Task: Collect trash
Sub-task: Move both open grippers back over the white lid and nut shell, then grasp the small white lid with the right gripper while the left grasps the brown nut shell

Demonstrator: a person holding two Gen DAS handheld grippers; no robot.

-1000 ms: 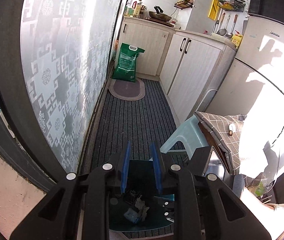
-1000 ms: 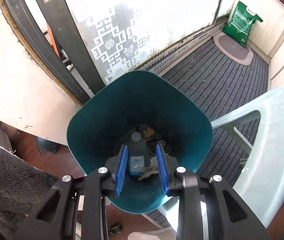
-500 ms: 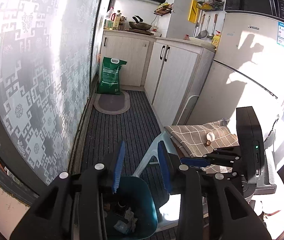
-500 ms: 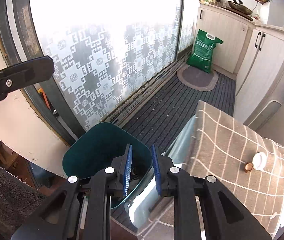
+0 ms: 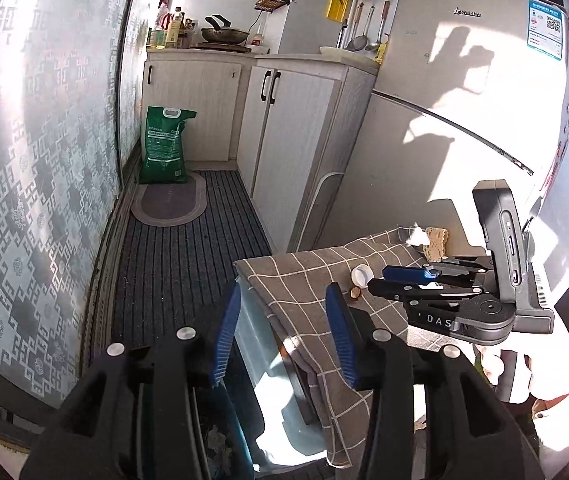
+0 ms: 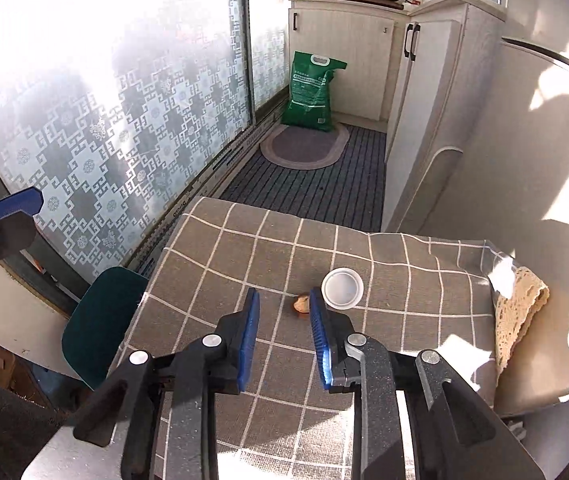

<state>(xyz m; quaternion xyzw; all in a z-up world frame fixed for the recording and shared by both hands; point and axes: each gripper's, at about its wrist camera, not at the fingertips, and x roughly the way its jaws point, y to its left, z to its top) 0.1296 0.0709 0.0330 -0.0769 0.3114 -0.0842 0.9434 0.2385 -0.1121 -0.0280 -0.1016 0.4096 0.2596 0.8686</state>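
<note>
Your right gripper (image 6: 284,316) hovers low over the checked cloth (image 6: 244,248) with its blue pads spread and nothing between them; your left gripper (image 5: 282,320) is likewise spread and empty, held off the near left corner above the teal bin (image 6: 100,320). The trash left on the cloth sits just beyond your right fingertips: a small tan scrap (image 6: 301,304), touching or nearly touching the white cap (image 6: 342,287) to its right.

Both look very light and rigid. The cap is smooth and shallow, so it will likely skid or flip if you pinch its top; take it across the rim, pads on opposite sides. The scrap is tiny, so close squarely around it and press down gently, since the soft cloth may bunch up.

A beige sponge (image 6: 520,312) hangs at the far right edge. You have open cloth all around the pieces, and the bin stands beyond the left edge, with the frosted glass door (image 6: 104,120) close behind it.
</note>
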